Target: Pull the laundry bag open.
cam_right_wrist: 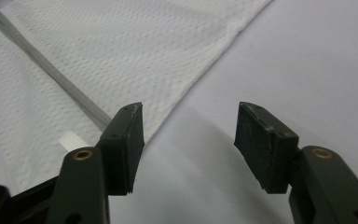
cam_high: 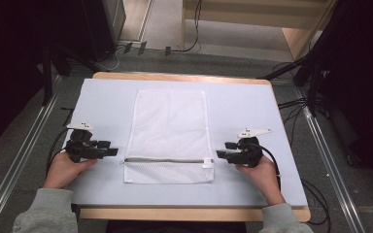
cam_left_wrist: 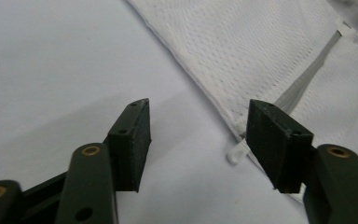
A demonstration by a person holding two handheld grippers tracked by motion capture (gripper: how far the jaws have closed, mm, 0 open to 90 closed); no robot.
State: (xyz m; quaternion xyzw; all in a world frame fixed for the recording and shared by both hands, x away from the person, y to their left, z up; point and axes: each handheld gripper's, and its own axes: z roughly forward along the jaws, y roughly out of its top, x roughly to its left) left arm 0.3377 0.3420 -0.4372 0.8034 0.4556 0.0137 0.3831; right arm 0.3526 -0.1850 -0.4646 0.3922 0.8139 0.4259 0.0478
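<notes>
A white mesh laundry bag lies flat in the middle of the pale blue table, with a grey zipper running across its near part. My left gripper rests open just left of the bag's left edge, at the zipper's end. In the left gripper view the gripper has the bag's edge and a small white tab between its jaws. My right gripper sits open just right of the bag by the zipper pull. The right gripper view has the gripper at the bag's edge.
The table has a wooden rim. Metal rails run along both sides on the floor, with cables and dark stands at the back. A wooden frame stands beyond the table.
</notes>
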